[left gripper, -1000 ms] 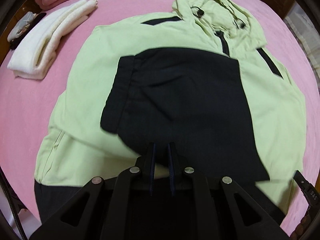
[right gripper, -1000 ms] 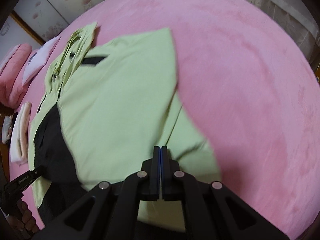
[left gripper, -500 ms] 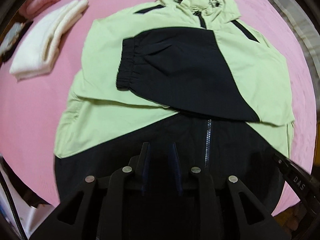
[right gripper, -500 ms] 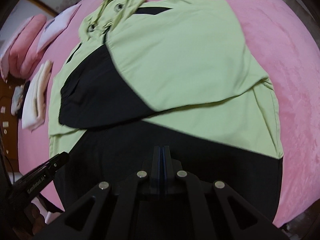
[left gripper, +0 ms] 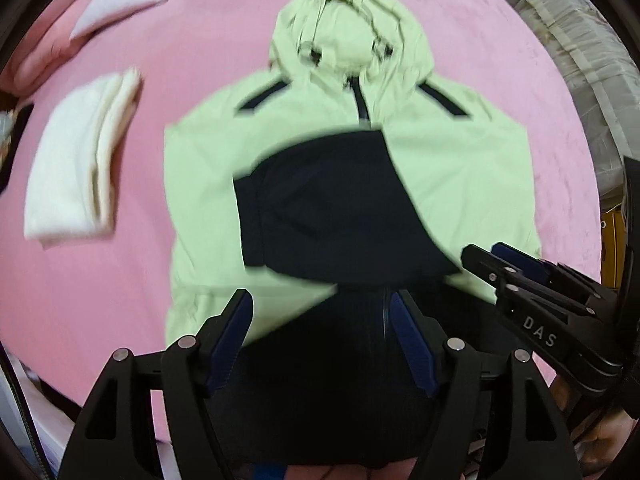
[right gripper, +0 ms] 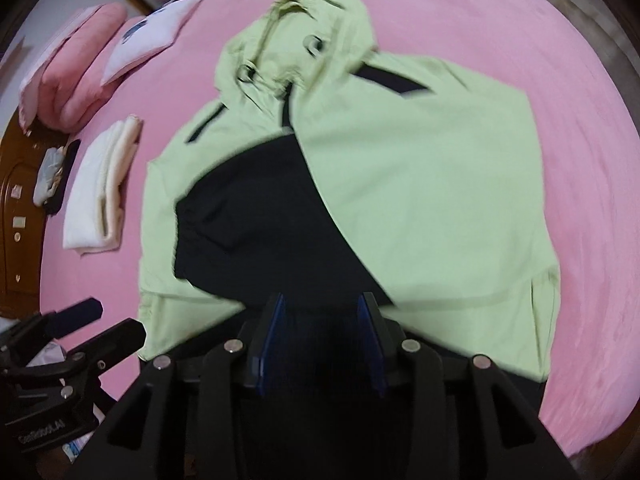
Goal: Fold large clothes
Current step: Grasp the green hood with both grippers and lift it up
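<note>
White letters "DAS" stand on the black arm of the right tongs (left gripper: 516,264), seen at the right edge of the left wrist view. Small pale lettering on the body of the left tongs (right gripper: 100,320), low left in the right wrist view, is too blurred to read.

Pink bed (left gripper: 208,60), green-and-black hooded jacket (left gripper: 460,160) spread flat, folded white towel (left gripper: 76,172), pink quilt (right gripper: 76,68), white pillow (right gripper: 152,36)
</note>
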The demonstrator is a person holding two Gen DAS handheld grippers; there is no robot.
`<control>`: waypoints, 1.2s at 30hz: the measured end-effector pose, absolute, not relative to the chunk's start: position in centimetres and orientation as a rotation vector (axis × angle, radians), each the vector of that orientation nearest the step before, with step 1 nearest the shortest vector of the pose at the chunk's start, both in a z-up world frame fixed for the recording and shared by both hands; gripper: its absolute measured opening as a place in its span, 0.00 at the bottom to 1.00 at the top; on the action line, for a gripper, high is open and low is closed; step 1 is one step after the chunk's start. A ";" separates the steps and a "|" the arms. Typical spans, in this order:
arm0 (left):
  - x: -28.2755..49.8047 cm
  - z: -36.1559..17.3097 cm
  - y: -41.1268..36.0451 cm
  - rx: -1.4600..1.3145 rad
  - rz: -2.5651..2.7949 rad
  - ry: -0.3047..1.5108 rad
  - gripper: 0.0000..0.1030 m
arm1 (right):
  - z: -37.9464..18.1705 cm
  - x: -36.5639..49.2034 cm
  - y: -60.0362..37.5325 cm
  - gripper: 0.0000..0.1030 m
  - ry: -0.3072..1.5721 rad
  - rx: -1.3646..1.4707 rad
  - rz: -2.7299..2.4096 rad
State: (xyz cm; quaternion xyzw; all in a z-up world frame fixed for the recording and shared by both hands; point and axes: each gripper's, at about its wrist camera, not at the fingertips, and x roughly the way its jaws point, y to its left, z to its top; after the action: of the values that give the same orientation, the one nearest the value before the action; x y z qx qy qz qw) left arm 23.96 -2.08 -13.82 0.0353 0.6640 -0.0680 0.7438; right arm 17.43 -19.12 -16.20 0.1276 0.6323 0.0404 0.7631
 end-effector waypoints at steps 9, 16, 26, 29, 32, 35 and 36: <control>35.8 -9.6 -1.8 0.118 -0.076 1.371 0.73 | -11.4 29.9 -19.0 0.56 1.266 0.258 0.181; 46.0 -10.3 -2.3 0.225 -0.027 1.357 0.73 | -11.9 41.6 -21.6 0.56 1.298 0.306 0.160; 57.2 -17.7 -3.0 0.210 0.064 1.393 0.73 | -19.8 52.4 -27.8 0.57 1.367 0.433 -0.015; 59.4 -20.0 -2.9 0.160 0.029 1.317 0.73 | -22.9 53.5 -29.5 0.57 1.318 0.491 0.021; 60.9 -22.2 -2.0 0.073 -0.027 1.192 0.73 | -25.2 54.3 -30.9 0.57 1.205 0.491 0.071; 62.5 -25.2 -0.7 -0.064 -0.092 1.168 0.73 | -27.3 55.1 -32.0 0.57 1.123 0.556 0.183; 63.0 -26.4 -0.2 -0.126 -0.123 1.185 0.73 | -27.9 55.3 -32.3 0.57 1.114 0.589 0.216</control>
State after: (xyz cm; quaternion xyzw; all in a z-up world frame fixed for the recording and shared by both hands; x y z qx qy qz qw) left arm 63.01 -0.24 -26.36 -0.0594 0.5577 -0.0579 0.8259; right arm 55.29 -32.33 -27.88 0.2747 0.5198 0.1008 0.8026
